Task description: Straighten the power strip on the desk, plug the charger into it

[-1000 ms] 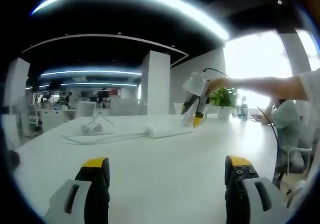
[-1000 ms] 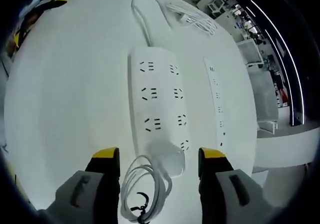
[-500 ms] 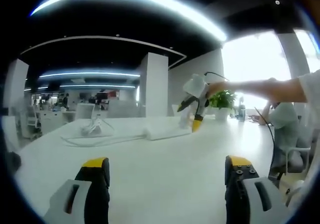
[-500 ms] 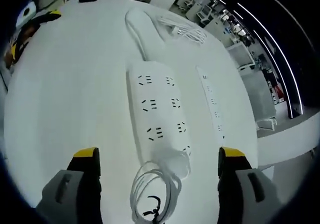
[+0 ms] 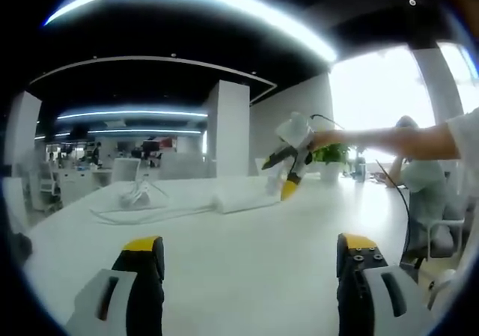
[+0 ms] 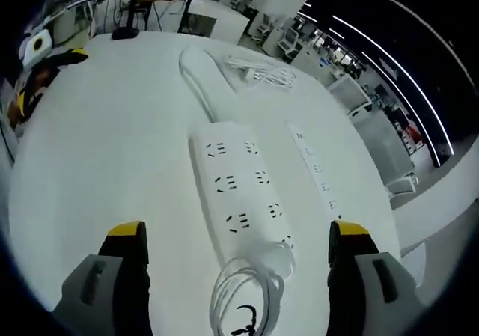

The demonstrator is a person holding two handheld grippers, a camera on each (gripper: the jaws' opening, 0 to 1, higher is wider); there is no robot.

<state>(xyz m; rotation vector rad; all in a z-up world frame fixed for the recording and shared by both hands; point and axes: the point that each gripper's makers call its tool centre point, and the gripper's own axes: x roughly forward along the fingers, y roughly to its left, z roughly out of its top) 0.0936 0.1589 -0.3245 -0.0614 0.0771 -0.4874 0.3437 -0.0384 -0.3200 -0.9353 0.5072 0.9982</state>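
Currently both grippers hang over the white desk (image 6: 97,171) with nothing between their jaws. No containers in either view.

Right gripper (image 6: 235,242): jaws spread wide, yellow tips well apart, holding nothing. It looks down on the power strip (image 6: 241,194), a white strip with two columns of sockets, lying flat on the desk and running away from the camera at a slight angle. A coiled white cable (image 6: 245,295) sits on the near end of the strip, between the jaw tips; the charger body is not clear to me here, so I can't tell if a plug is seated. The strip's thick cord (image 6: 196,78) leaves its far end and curves back across the desk. Just beside the strip on its right lies a second, narrower white strip (image 6: 316,173), roughly parallel and apart from it. A loose bundle of white cable (image 6: 258,70) lies further back, near the thick cord.

Left gripper (image 5: 250,257): jaws also wide open, empty, low over bare desk. This view looks across the desk, not down. It shows the power strip (image 5: 241,197) edge-on, well ahead, with thin white cable (image 5: 138,197) to its left. It also shows the right gripper (image 5: 288,160) from the side, tilted down over the strip's end, held by a person's outstretched arm (image 5: 389,138). Behind: a potted plant (image 5: 329,160), bright window, open office with pillars.
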